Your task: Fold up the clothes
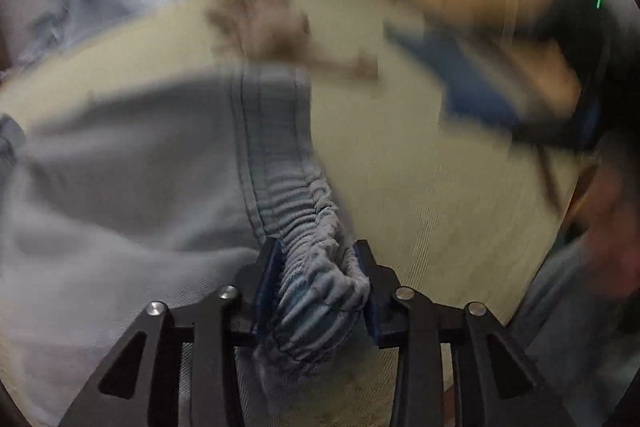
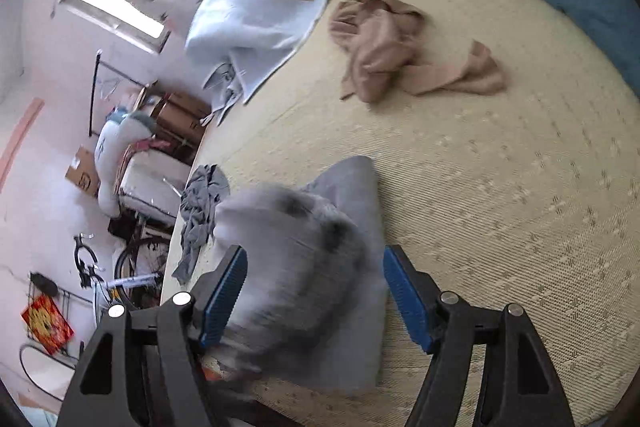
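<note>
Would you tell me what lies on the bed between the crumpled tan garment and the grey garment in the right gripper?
Nothing: in the right wrist view, only bare bed cover separates the tan garment from the grey garment.

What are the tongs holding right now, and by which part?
The left tongs pinch the grey garment by its gathered elastic waistband. The right tongs have grey cloth between them; any grip is unclear.
</note>
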`<state>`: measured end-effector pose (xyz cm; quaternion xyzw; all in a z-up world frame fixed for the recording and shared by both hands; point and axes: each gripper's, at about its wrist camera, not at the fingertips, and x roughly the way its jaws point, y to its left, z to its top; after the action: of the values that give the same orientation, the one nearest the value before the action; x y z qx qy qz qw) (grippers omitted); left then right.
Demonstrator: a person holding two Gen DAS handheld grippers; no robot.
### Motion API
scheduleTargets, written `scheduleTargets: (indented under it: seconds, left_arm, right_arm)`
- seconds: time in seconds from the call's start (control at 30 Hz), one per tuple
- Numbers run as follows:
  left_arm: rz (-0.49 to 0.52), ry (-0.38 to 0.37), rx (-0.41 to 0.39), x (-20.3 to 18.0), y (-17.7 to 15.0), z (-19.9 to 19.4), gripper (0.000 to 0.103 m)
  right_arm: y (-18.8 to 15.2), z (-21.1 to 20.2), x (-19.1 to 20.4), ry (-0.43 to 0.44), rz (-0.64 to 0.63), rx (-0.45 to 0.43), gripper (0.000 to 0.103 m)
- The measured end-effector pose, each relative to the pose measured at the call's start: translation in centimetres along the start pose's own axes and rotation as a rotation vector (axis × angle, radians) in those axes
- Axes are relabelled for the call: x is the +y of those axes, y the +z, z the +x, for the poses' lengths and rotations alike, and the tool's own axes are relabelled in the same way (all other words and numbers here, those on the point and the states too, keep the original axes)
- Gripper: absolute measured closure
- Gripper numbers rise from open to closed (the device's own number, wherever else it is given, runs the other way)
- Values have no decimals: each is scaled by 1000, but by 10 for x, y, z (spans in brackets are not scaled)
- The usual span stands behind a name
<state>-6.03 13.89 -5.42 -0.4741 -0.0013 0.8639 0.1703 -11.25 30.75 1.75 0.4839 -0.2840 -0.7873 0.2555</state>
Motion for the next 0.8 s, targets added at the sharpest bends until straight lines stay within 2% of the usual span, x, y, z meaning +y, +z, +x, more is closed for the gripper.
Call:
scheduleTargets:
  seconds: [0.03,0.1,0.2,0.27,0.33,0.43,0.47,0.5,0.53,0.57,0.63,0.7,0.73,0.77,0.8]
  left_arm:
    - [-1,-31,-14,0,0,-6,43]
    - [-17,-110,-31,3,2,-19,28]
    - [-26,-182,-52,16,2,-50,27]
    - [-21,-200,-89,26,1,-77,25]
    - [-52,-201,-124,51,-5,-100,21]
    - [-134,-156,-159,95,-16,-124,21]
    - [-167,-129,-166,109,-17,-128,21]
    - [-200,-100,-172,123,-18,-131,21]
    - [-241,-86,-173,137,-23,-132,21]
    - [-284,-76,-173,151,-29,-133,21]
    - [-374,-75,-160,181,-40,-121,21]
    - [-462,-48,-92,201,-52,-101,21]
    - [-506,-58,-52,210,-59,-89,21]
    - [-528,-60,-34,214,-64,-85,22]
    - [-545,-58,-21,217,-70,-83,29]
  right_arm:
    - [0,2,-2,-1,3,6,28]
    - [2,5,-3,4,-10,12,28]
    - [5,14,2,19,-47,21,28]
    - [7,22,9,25,-79,31,28]
    - [8,33,18,19,-127,46,28]
    - [11,52,32,9,-199,75,29]
    - [10,57,36,15,-217,87,34]
    - [8,65,41,25,-243,102,45]
    - [6,74,47,24,-274,120,72]
    - [5,83,51,18,-289,137,87]
    - [4,102,55,19,-300,171,88]
    - [2,123,49,-26,-306,200,90]
    - [2,134,40,-71,-294,211,103]
    - [4,142,28,-99,-257,214,103]
    - [6,144,21,-97,-223,210,103]
